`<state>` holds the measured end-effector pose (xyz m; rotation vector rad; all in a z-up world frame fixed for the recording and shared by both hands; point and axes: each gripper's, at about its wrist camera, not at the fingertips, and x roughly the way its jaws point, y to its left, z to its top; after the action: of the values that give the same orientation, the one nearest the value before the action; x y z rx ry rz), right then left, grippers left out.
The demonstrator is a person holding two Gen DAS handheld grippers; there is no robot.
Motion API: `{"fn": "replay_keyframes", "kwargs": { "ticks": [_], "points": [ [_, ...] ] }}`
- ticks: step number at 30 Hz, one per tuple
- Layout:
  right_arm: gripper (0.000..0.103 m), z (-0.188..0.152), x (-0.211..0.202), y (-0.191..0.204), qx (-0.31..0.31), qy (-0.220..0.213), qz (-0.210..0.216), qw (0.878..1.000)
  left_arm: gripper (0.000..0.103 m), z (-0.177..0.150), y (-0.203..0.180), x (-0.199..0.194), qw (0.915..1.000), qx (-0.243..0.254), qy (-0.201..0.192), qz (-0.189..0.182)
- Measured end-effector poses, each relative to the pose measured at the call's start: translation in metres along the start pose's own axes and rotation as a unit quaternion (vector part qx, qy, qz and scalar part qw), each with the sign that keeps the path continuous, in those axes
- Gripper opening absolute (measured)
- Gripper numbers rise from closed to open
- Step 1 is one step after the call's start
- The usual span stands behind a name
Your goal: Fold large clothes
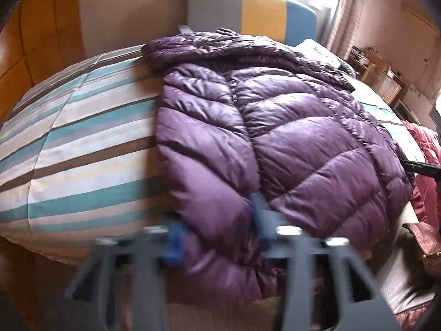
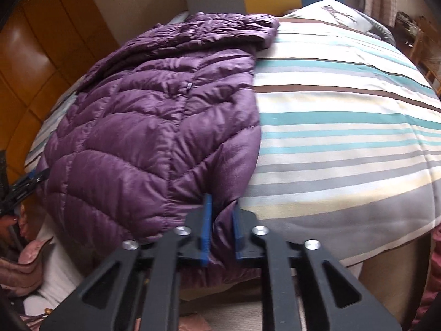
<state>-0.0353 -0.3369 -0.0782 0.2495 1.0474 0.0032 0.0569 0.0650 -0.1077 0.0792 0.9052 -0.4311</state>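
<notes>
A purple quilted puffer jacket (image 1: 289,127) (image 2: 143,127) lies spread on a bed, hood toward the headboard and hem at the near edge. In the left wrist view my left gripper (image 1: 217,220) is blurred; its blue pads pinch the hem's left corner, with fabric bulging between them. My right gripper (image 2: 222,205) is shut on the hem's right corner, a fold of purple fabric squeezed between its blue pads. Each gripper also shows at the edge of the other's view: the right gripper (image 1: 419,167), the left gripper (image 2: 24,184).
The jacket rests on a striped duvet (image 1: 82,151) (image 2: 344,138) in teal, brown, grey and cream. A grey, yellow and blue headboard (image 1: 248,13) and a pillow (image 2: 330,11) lie at the far end. Pink clothing (image 1: 424,143) sits beside the bed; a wooden wardrobe (image 2: 33,55) stands on the other side.
</notes>
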Motion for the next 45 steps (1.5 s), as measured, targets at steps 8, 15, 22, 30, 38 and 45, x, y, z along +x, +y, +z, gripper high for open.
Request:
{"fn": "replay_keyframes", "kwargs": {
  "ticks": [8, 15, 22, 30, 38, 45],
  "points": [
    [0.005, 0.01, -0.026, -0.005, 0.031, -0.03, 0.088, 0.995, 0.006, 0.006, -0.008, -0.032, 0.9984, 0.008, -0.046, -0.032],
    [0.005, 0.017, -0.049, 0.001, 0.047, -0.063, 0.151, 0.985, 0.006, 0.007, -0.011, -0.065, 0.9941, 0.008, -0.085, -0.066],
    [0.004, 0.026, -0.066, 0.001, 0.048, -0.089, 0.227, 0.969, 0.005, 0.011, -0.005, -0.099, 0.9862, -0.006, -0.124, -0.11],
    [0.004, 0.061, -0.066, -0.017, 0.095, -0.117, 0.3, 0.942, 0.005, 0.041, 0.037, -0.109, 0.973, -0.078, -0.146, -0.16],
    [0.004, 0.116, -0.038, -0.048, 0.157, -0.142, 0.296, 0.932, 0.006, 0.093, 0.063, -0.07, 0.975, -0.112, -0.131, -0.14],
    [0.004, 0.157, -0.009, -0.054, 0.18, -0.155, 0.279, 0.93, 0.006, 0.136, 0.07, -0.032, 0.9752, -0.128, -0.126, -0.13]
  ]
}}
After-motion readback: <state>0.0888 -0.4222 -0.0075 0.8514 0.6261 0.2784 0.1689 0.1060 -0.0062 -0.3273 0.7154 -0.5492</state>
